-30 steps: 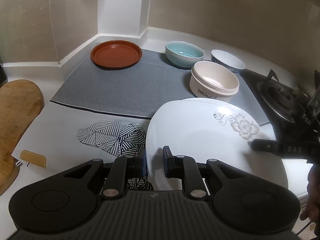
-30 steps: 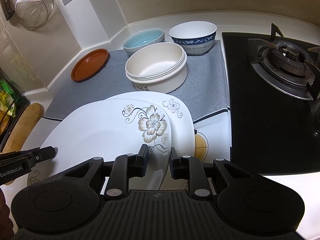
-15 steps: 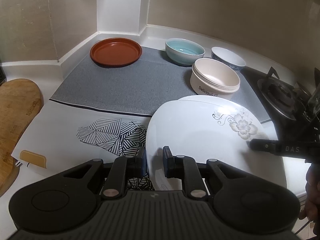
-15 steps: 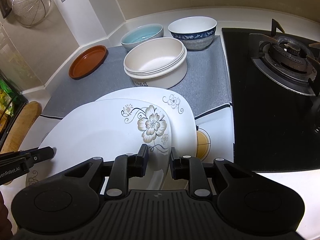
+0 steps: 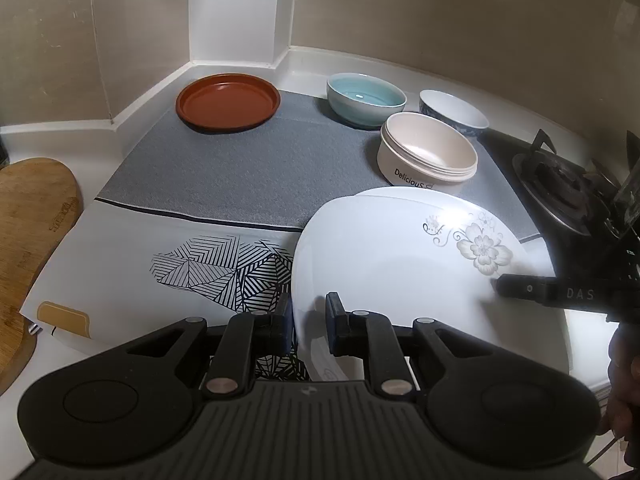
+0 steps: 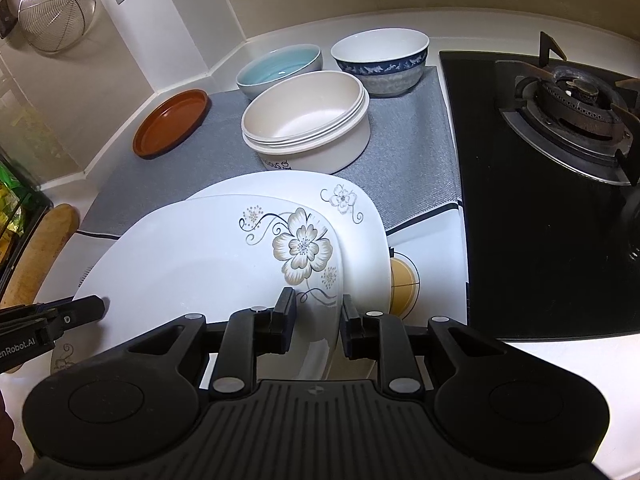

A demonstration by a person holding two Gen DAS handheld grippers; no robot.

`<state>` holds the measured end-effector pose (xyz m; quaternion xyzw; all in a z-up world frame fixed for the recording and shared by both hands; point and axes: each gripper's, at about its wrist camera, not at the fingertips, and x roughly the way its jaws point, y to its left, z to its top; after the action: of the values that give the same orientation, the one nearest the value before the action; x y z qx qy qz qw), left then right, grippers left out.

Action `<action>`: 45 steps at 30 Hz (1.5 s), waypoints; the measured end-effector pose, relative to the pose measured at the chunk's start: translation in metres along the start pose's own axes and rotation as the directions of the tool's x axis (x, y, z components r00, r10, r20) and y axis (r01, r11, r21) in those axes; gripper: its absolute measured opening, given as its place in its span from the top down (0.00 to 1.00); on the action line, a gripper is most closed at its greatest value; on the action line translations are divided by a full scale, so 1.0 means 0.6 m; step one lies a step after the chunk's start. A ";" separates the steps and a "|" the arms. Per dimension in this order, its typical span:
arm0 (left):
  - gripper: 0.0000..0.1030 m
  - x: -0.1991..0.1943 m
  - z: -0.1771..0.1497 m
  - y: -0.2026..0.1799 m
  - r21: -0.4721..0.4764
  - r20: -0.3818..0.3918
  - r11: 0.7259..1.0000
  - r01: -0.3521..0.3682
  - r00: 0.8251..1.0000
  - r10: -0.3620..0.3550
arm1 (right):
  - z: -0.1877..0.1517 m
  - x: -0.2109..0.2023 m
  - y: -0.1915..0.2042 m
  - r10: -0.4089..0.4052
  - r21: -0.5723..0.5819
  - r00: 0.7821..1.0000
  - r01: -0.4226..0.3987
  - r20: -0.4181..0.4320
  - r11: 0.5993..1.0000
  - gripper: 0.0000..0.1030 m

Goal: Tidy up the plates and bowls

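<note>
Plates: top flowered plate [image 6: 208, 264] pinched at both rims, over second flowered plate [image 6: 360, 216], front of counter.
Left gripper [image 5: 308, 322] clamps the plate's left rim, right gripper [image 6: 318, 320] clamps its right rim, beside the big flower; both jaws nearly shut on the edge. Whether the top plate rests on the lower one or is held clear, can't tell. Both plates sit over the patterned white mat [image 5: 132, 256], by the front edge of the grey mat [image 5: 240, 168]. On the grey mat: cream bowl stack [image 6: 308, 124] just behind the plates, blue bowl [image 6: 280, 66] and blue-banded white bowl [image 6: 382, 60] at the back edge, brown dish [image 5: 228, 102] at the back-left corner. Gas hob [image 6: 560, 160] along the counter's right side, wooden board [image 5: 28, 216] at the left edge.
</note>
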<state>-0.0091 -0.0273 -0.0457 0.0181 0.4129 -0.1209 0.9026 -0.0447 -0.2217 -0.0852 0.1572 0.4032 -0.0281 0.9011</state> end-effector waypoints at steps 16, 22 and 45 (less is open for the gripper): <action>0.82 0.004 -0.003 0.001 0.001 -0.006 1.000 0.002 1.000 -0.002 | 0.001 -0.002 0.002 -0.004 0.000 1.000 0.004 0.010 1.000 0.76; 0.82 0.006 -0.003 0.000 -0.001 -0.016 1.000 0.000 1.000 0.000 | 0.004 -0.003 0.002 -0.006 0.002 1.000 0.006 0.004 1.000 0.74; 0.85 0.000 -0.005 -0.003 0.004 -0.024 1.000 -0.009 1.000 0.009 | 0.015 0.006 -0.005 -0.001 0.036 1.000 0.001 -0.002 0.999 0.72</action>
<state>-0.0116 -0.0287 -0.0476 0.0232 0.4235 -0.1174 0.8980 -0.0360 -0.2269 -0.0829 0.1735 0.4034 -0.0357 0.8977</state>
